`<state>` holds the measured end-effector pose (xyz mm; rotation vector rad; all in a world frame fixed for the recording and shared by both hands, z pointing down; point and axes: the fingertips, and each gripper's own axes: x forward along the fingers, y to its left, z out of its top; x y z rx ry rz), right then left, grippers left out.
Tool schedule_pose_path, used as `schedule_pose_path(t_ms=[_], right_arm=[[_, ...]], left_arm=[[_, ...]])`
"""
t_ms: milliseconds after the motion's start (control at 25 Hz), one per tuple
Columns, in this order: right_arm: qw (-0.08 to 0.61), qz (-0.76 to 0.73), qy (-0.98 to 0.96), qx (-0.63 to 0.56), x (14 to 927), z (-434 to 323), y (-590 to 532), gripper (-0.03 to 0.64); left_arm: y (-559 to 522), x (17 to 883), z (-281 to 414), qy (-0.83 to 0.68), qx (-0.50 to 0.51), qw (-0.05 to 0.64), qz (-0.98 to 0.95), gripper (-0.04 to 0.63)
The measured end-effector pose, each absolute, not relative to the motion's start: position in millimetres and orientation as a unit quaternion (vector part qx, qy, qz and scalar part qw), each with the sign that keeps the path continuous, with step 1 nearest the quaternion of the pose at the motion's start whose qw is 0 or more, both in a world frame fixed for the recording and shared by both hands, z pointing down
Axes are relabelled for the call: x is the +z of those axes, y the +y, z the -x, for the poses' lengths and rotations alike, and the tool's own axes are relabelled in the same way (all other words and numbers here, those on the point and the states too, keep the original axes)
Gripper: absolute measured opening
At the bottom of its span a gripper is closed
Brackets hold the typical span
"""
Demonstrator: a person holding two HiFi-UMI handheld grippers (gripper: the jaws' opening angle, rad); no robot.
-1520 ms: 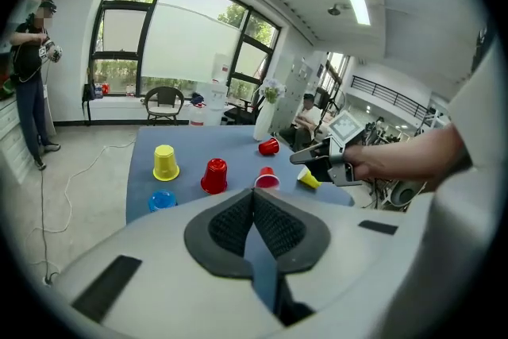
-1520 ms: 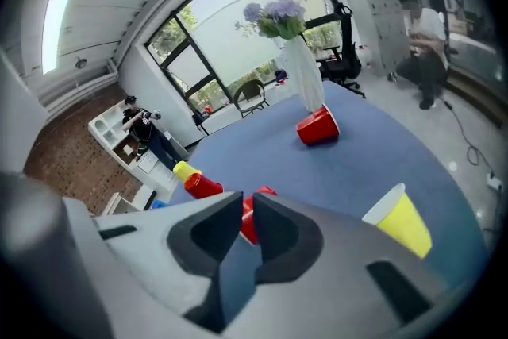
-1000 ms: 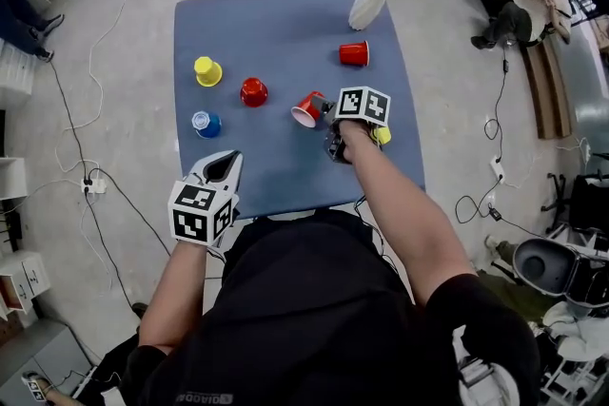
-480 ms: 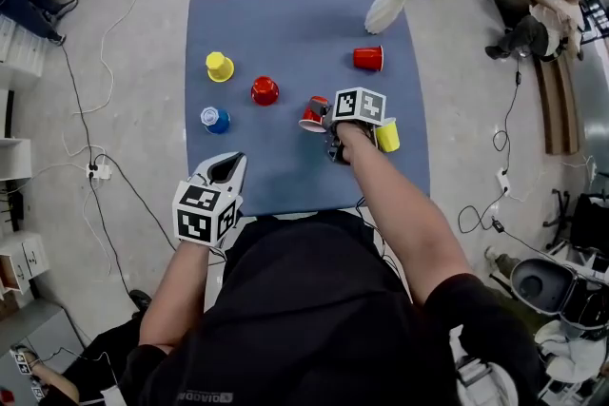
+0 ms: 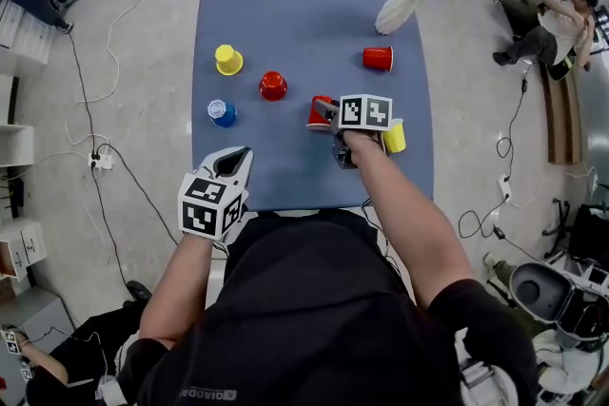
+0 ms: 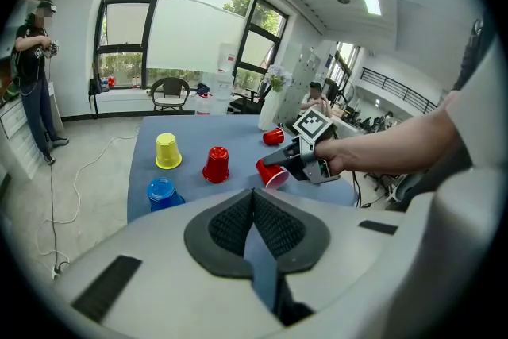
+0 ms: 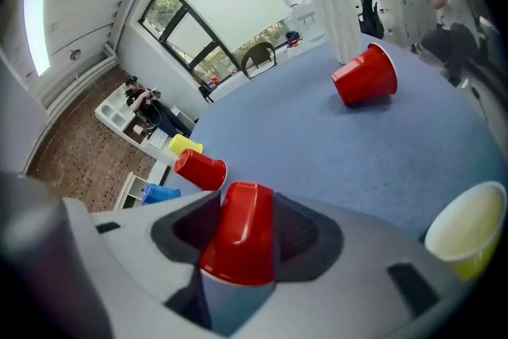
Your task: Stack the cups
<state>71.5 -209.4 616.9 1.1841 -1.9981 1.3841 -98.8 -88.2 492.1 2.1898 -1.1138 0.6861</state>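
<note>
Since the right gripper (image 5: pixel 333 111) pinches the red cup (image 7: pixel 240 230) by its thin wall, wide jaws just now closing a little on it, a harder squeeze could buckle it, or the tilted cup may slip. It seems to hang just above the blue table (image 5: pixel 285 24), right of centre. The right forearm reaches forward, gripper angled down; the left gripper (image 5: pixel 231 164), jaws together and empty, hovers at the near edge.

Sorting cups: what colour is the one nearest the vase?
Red cup, clearest in right gripper view.

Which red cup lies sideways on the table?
The red cup beside the vase. The inverted red cup stands; the right gripper, fingers just tightened, holds the third red cup.
</note>
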Motion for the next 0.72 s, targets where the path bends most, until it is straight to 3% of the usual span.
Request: schedule_pose_path(t_ms=[280,720], right_arm=[[0.242,-0.391,-0.787,0.412,595.5,-51.0,-191.6,0.209],[0.251,-0.323,-0.869,0.279,577.6,40.1,-171.8,0.207]], left_arm=[[-88.4,492.5,103.1,-0.421,0.251,0.288,-0.823,0.005],[-65.4,506.1,146.4,-0.449,0.249,0.306,-0.801,0.005]])
